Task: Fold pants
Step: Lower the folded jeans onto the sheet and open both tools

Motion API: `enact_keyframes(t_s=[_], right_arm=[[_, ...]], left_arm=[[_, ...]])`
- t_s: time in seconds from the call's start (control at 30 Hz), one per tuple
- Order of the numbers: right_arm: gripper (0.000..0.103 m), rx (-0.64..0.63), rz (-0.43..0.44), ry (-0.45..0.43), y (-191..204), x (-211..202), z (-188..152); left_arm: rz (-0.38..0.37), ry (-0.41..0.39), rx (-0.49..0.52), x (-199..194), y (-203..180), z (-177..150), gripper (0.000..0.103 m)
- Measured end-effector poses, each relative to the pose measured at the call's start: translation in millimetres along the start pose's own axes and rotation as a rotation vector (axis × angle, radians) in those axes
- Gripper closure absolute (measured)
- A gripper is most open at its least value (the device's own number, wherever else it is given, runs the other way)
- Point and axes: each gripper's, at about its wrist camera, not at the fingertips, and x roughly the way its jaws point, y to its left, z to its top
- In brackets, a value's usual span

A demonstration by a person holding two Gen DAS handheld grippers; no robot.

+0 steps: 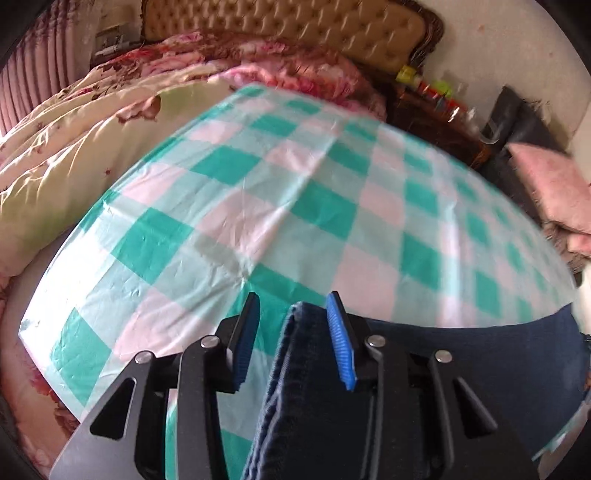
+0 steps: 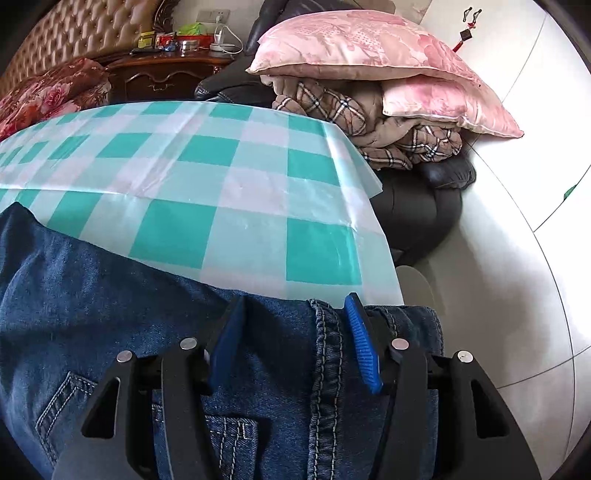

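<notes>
Dark blue jeans (image 1: 306, 387) lie on a table under a teal-and-white checked cloth (image 1: 258, 184). In the left wrist view a folded edge of the jeans runs up between the jaws of my left gripper (image 1: 291, 341). The denim lies against the right pad, and cloth shows between it and the left pad, so the gripper is open. In the right wrist view the jeans (image 2: 92, 288) show a back pocket and a thick stitched seam (image 2: 327, 350). My right gripper (image 2: 294, 343) straddles that seam near the table's right edge, jaws wide over flat denim, open.
A floral quilt (image 1: 74, 147) and a tufted headboard (image 1: 295, 26) lie beyond the table's far left. To the right stand a dark wood nightstand (image 2: 166, 74), pink pillows (image 2: 369, 48) on a plaid blanket (image 2: 369, 118), and a black leather seat (image 2: 417, 206). White floor (image 2: 498, 258) is alongside.
</notes>
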Motion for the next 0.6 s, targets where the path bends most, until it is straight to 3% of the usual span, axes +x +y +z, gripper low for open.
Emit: enact_keyframes(t_s=[0.1, 0.13, 0.2, 0.4, 0.43, 0.5, 0.53, 0.6], right_arm=[[0.05, 0.003, -0.007, -0.005, 0.8, 0.1, -0.3], [0.049, 0.008, -0.008, -0.007, 0.7, 0.5, -0.2], [0.049, 0.013, -0.008, -0.01, 0.4, 0.9, -0.1], [0.049, 0.108, 0.011, -0.055, -7.7, -19.6, -2.0], [0.049, 0.116, 0.013, -0.075, -9.1, -26.9, -4.1], [0.049, 0.126, 0.012, -0.1, -14.1, -39.0, -11.8], [0.049, 0.138, 0.003, -0.116, -18.6, -45.7, -17.4], [0.047, 0.16, 0.007, -0.145, -29.6, -58.2, -32.2]], left_arm=[[-0.01, 0.083, 0.085, 7.8, -11.9, -9.8, 0.065], [0.002, 0.11, 0.101, 13.8, -13.6, -10.5, 0.07], [0.012, 0.116, 0.111, 19.2, -13.5, -9.6, 0.083], [0.005, 0.105, 0.098, 26.5, -6.6, 2.8, 0.083], [0.026, 0.099, 0.098, 27.3, -6.6, 4.5, 0.08], [0.102, 0.085, 0.095, 25.4, -6.8, 6.7, 0.048], [0.163, 0.042, 0.094, 16.8, -9.4, 6.1, 0.043], [0.194, -0.085, 0.102, -10.0, -24.8, 1.8, 0.043]])
